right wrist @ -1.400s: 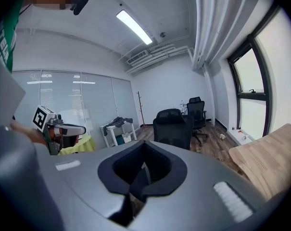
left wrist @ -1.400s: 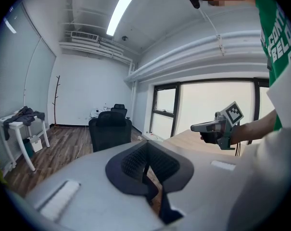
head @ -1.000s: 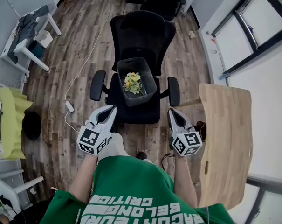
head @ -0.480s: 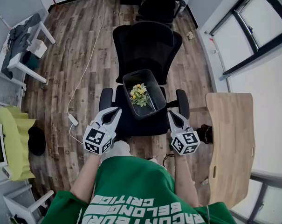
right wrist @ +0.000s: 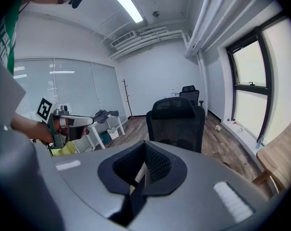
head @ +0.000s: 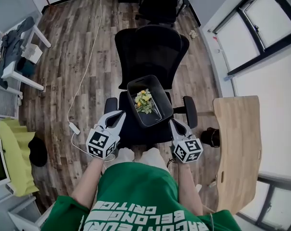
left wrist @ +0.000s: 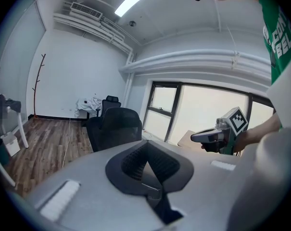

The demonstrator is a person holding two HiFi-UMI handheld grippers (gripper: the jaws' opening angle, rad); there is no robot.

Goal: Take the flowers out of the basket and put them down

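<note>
A: Flowers (head: 144, 100), head view: where?
B: In the basket (head: 160, 102), toward its far left side, untouched. The basket sits on the seat of the black office chair (head: 150, 47), turned askew to it.
A: Delta vs a second ago?
B: Chair and basket now lie nearer both grippers. Left gripper (head: 115, 117) tip is just beside the left armrest. Right gripper (head: 176, 125) tip is just beside the basket's near right corner. Earlier both stood short of the seat. Jaws unchanged.
A: Materials?
B: Flowers: small loose bunch, yellow and white heads, green leaves. Basket: dark grey, rectangular, smooth solid walls, rounded corners. Chair: curved back, padded oval armrests. Floor (head: 82, 57): brown-grey wood-grain planks. Table (head: 236, 143) at right: pale wood slab, rounded corners.
A: Left gripper view?
B: Left gripper (left wrist: 148, 150): black ribbed pads meet at the tip, nothing between them. Matt grey shell around them. Chair (left wrist: 114, 126) back ahead on the left. Right gripper (left wrist: 197, 137) at right, with its marker cube.
A: Right gripper view?
B: Right gripper (right wrist: 144, 163): jaws fully together, empty, same ribbed black pads. Chair (right wrist: 176, 119) back straight ahead, looks like mesh. Left gripper (right wrist: 87, 121) at left, table (right wrist: 280, 155) edge at right.
</note>
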